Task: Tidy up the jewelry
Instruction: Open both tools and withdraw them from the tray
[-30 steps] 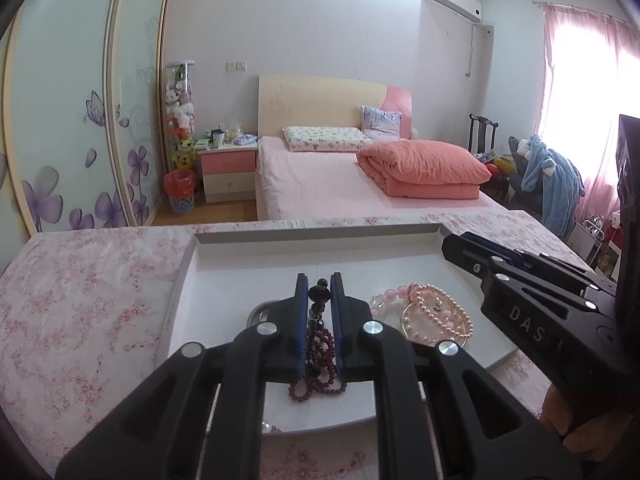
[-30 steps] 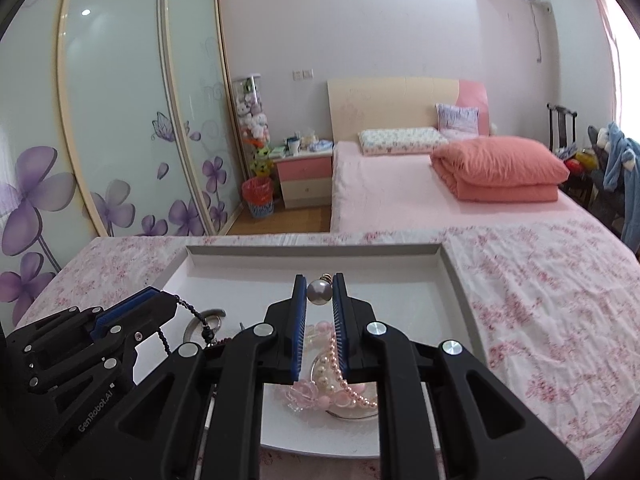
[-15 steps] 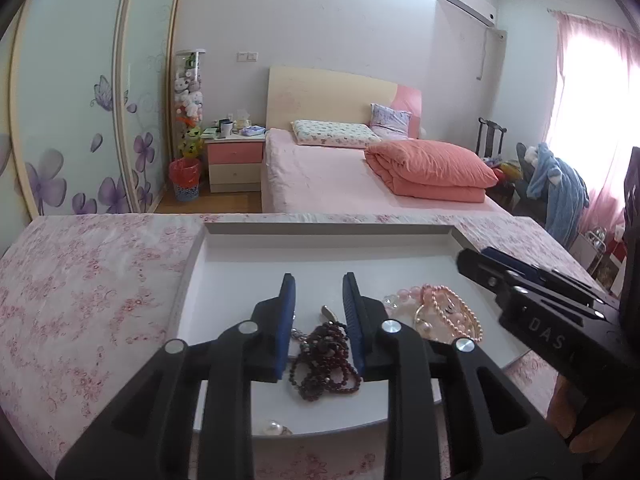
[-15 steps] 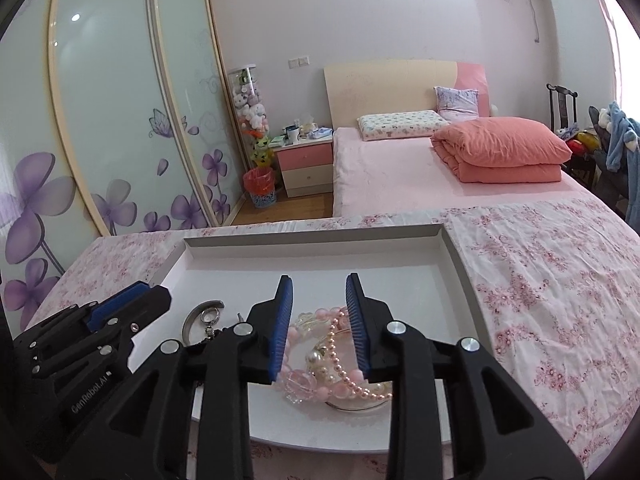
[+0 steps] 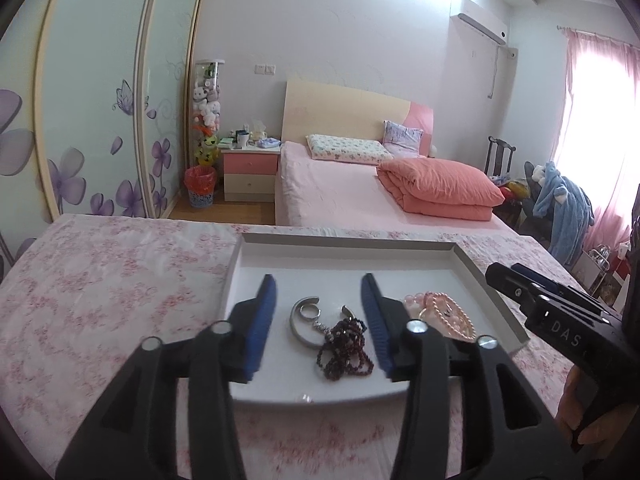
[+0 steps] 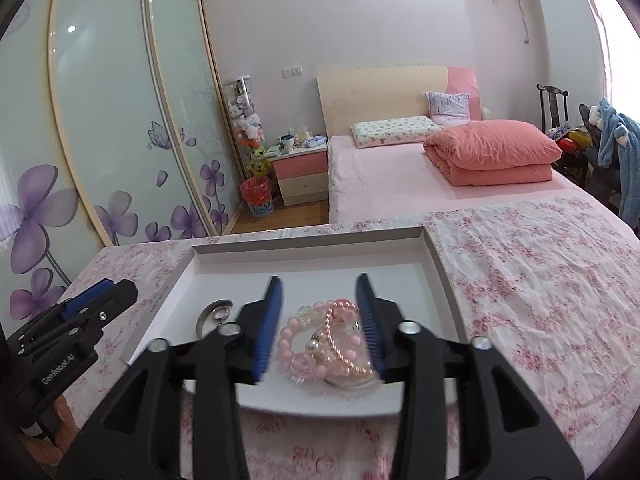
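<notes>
A white tray (image 5: pixel 344 258) with a grey rim lies on a pink floral cloth. A dark red bead string (image 5: pixel 346 346) and a silver ring piece (image 5: pixel 304 316) lie in it, between the wide-open jaws of my left gripper (image 5: pixel 320 300), which is empty above them. In the right wrist view the tray (image 6: pixel 308 256) holds a heap of pink and pearl bracelets (image 6: pixel 326 340). My right gripper (image 6: pixel 318 296) is open and empty above that heap. The pearl heap also shows in the left wrist view (image 5: pixel 444 314).
The floral cloth (image 6: pixel 532 304) covers the surface around the tray. A bed with an orange folded quilt (image 5: pixel 440 188) stands beyond, with a nightstand (image 5: pixel 250 172) and sliding wardrobe doors (image 6: pixel 100 140) on the left. A chair with blue clothes (image 5: pixel 560 200) is at right.
Both grippers were shut on jewelry, the left on the dark bead string, the right on the pearl strand. Both opened, dropped the pieces into the tray, and drew back.
</notes>
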A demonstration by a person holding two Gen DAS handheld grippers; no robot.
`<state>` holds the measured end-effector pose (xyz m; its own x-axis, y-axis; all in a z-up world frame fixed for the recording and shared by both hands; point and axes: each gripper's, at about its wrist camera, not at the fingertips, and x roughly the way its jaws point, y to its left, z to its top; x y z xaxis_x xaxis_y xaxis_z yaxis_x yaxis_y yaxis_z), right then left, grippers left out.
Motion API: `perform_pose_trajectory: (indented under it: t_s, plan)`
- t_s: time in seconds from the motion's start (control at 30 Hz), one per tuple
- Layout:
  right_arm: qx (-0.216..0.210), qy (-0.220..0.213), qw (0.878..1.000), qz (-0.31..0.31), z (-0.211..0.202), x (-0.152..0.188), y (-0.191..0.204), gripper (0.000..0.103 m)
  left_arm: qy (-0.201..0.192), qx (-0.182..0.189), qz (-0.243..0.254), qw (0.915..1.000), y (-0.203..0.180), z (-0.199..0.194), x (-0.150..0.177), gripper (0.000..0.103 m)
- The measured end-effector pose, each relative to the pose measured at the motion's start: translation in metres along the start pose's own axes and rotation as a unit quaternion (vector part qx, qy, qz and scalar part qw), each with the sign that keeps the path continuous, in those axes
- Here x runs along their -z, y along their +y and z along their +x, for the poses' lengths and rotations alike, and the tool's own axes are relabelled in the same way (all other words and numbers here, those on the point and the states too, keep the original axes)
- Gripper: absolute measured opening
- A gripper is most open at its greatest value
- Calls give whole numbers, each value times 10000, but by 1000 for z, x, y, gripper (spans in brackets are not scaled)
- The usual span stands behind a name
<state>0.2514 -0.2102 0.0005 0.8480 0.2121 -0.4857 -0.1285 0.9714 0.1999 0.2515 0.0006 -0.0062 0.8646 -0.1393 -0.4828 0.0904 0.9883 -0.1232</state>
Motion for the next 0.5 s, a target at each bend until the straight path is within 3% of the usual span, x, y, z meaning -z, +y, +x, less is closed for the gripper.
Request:
perform_pose_trajectory:
  t_s: [0.07, 0.1, 0.23, 0.33, 0.5]
  plan:
    - [32, -65, 10000, -27, -11, 2, 0, 59, -69, -20, 27, 10000, 1, -14, 2, 58]
    - [58, -119, 9999, -49, -20, 4, 1, 69, -121, -32, 35, 9999, 3, -23, 4, 61]
    - [134, -314, 9993, -148, -50, 11, 8, 95, -321, -60, -13, 9995, 7, -59, 11, 86]
    - [221, -481, 9984, -207, -70, 18, 12, 101, -442, -172, 24, 9989, 9, -82, 18, 99]
    - [210, -685, 9971, -270, -102, 28, 14, 101, -703, -383, 112, 9967, 9, -118, 30, 99]
